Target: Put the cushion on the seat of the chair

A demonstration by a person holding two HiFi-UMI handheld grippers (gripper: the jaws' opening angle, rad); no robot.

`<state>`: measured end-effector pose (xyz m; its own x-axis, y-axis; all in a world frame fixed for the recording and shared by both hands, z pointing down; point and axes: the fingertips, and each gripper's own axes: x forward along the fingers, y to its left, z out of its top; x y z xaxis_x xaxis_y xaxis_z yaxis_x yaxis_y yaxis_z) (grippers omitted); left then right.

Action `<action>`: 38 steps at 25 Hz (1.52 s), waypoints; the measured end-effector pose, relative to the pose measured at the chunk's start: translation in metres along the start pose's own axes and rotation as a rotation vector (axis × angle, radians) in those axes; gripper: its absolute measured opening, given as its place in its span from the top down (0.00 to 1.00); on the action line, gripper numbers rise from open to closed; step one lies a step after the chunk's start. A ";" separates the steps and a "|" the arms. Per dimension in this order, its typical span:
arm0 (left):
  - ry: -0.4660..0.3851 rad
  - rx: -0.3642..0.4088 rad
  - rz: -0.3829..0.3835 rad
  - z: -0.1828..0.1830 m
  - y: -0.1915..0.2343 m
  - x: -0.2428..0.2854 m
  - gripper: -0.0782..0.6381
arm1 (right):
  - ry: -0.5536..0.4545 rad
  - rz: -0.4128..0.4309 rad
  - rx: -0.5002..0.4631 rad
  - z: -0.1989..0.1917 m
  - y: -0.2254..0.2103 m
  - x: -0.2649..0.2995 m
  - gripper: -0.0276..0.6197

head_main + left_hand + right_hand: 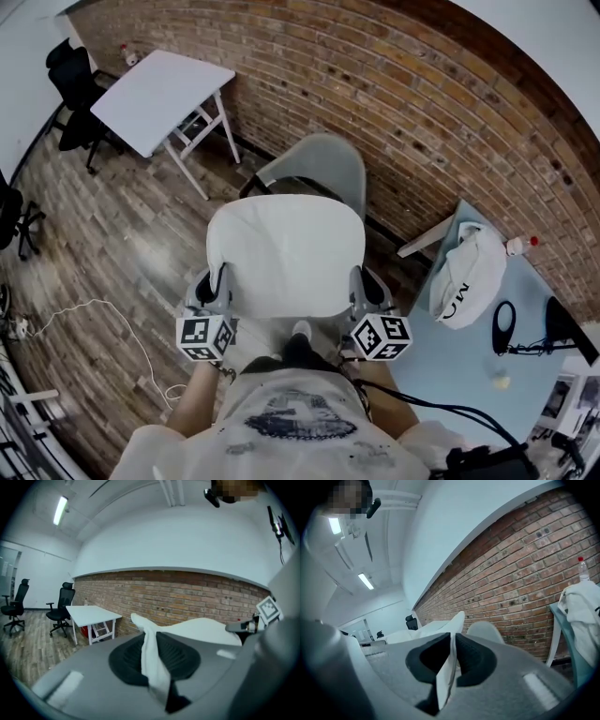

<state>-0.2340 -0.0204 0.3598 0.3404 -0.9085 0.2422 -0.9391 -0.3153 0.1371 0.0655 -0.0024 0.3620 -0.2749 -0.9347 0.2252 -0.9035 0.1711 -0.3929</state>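
Left gripper and right gripper each pinched the cushion by a side edge — soft and light, I judged.

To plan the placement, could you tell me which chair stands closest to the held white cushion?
The pale grey moulded shell chair, just beyond the white square cushion; the black office chairs stand far left.

A brick wall backs the wood floor, white table and office chair
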 end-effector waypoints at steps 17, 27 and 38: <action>0.086 0.054 -0.140 0.000 0.006 0.104 0.84 | 0.003 -0.147 0.061 -0.008 -0.045 0.048 0.91; 0.150 0.084 -0.281 0.000 0.037 0.175 0.83 | -0.017 -0.296 0.103 -0.018 -0.041 0.083 0.91; 0.219 0.115 -0.435 -0.017 0.054 0.251 0.83 | -0.038 -0.460 0.160 -0.043 -0.050 0.116 0.91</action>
<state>-0.1988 -0.2606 0.4448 0.6920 -0.6112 0.3842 -0.7030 -0.6914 0.1663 0.0644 -0.1056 0.4461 0.1560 -0.9132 0.3764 -0.8659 -0.3098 -0.3927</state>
